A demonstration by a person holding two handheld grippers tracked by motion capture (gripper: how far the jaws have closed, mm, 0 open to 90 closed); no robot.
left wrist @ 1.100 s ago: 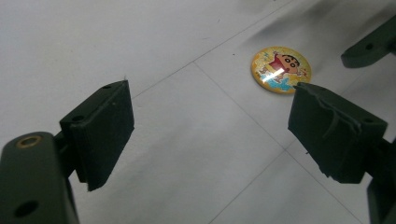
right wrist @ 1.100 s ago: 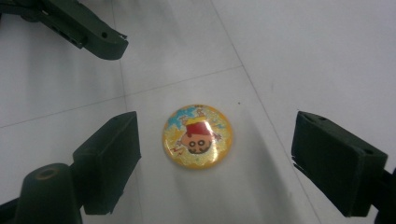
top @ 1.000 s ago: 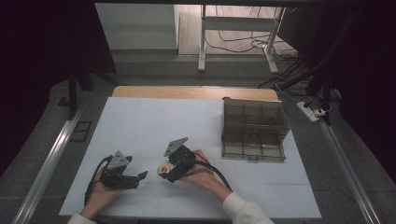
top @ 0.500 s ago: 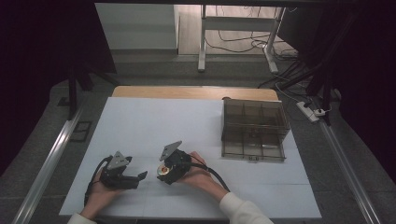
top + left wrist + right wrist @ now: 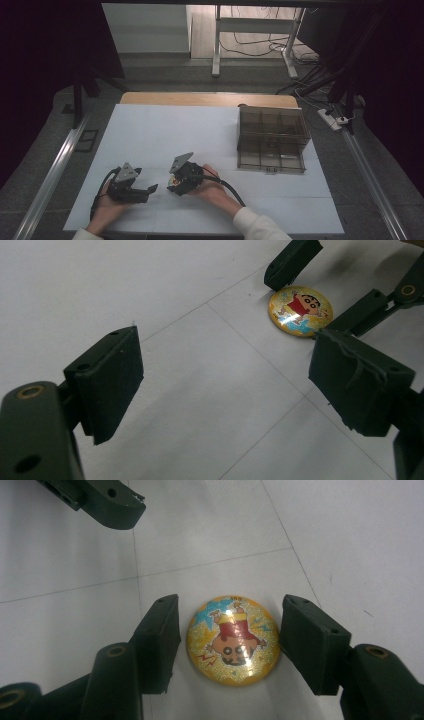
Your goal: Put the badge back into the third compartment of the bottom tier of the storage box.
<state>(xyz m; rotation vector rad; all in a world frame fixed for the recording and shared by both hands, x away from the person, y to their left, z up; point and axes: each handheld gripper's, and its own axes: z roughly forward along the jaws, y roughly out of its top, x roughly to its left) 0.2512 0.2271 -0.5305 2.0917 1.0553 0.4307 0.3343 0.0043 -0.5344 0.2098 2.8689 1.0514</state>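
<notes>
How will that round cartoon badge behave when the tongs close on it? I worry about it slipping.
The badge looks domed and glossy, so the right tongs, open on either side of it, may well slide up its curved edge. It lies flat on the table, so rolling seems unlikely. It seems small and rigid, probably light.

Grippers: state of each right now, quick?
Left gripper: open, holding nothing.
Right gripper: open, jaws on either side of the round badge on the table, not clamped on it.
</notes>
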